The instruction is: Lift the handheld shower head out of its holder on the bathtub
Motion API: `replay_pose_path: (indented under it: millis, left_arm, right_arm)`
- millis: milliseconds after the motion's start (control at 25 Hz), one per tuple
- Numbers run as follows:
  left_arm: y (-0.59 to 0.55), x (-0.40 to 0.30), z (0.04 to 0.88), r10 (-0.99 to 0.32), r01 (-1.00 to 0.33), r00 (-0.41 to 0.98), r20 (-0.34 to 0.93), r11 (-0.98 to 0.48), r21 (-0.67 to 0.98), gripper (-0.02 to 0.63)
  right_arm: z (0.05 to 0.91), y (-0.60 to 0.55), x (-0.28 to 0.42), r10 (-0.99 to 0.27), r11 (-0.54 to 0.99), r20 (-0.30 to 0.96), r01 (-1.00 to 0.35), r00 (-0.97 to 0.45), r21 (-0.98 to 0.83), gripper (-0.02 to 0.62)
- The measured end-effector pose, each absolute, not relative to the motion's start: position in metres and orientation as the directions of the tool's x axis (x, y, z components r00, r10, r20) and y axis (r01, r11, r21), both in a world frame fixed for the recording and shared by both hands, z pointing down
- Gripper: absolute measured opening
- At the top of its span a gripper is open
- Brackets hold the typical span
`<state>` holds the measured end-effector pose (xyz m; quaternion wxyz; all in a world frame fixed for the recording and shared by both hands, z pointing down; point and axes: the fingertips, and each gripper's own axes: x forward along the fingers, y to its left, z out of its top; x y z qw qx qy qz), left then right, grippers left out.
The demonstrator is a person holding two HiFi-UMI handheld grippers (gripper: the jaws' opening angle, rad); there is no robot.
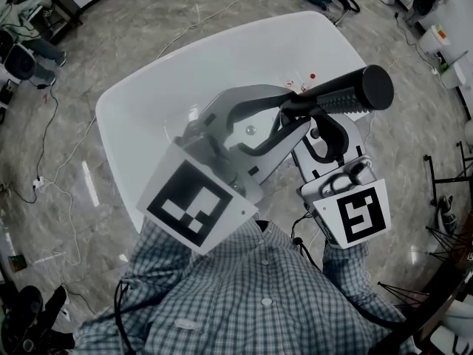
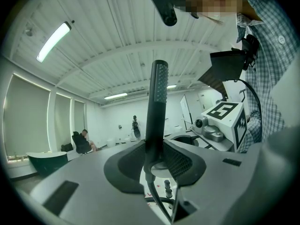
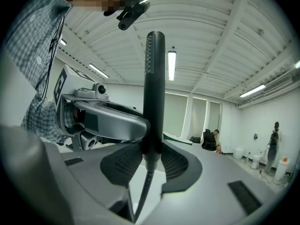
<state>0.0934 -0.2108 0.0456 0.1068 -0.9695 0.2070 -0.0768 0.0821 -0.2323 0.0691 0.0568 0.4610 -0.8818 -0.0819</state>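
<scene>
The black handheld shower head is raised high over the white bathtub, its nubbed face toward me. My left gripper and right gripper are both shut on its handle, side by side. In the left gripper view the wand stands upright, clamped between the dark pads of the left gripper, with its hose trailing down. In the right gripper view the wand is pinched the same way by the right gripper, with the hose below. The holder is hidden.
Small tap fittings with red marks sit on the tub rim. Cables run over the marble floor at left. Black stands and white fixtures crowd the right side. A seated person and a green tub are far off.
</scene>
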Motion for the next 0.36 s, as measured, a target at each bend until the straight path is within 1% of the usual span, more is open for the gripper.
replay_pose_path:
  millis: [360]
  left_arm:
    - [-0.2101,0.0940,0.0441,-0.408,-0.376,0.907,0.105,-0.897,-0.234,0.107]
  right_arm:
    - [0.0678,-0.2318,0.0826,-0.823,0.561,0.030,-0.804,-0.567,0.198,0.121]
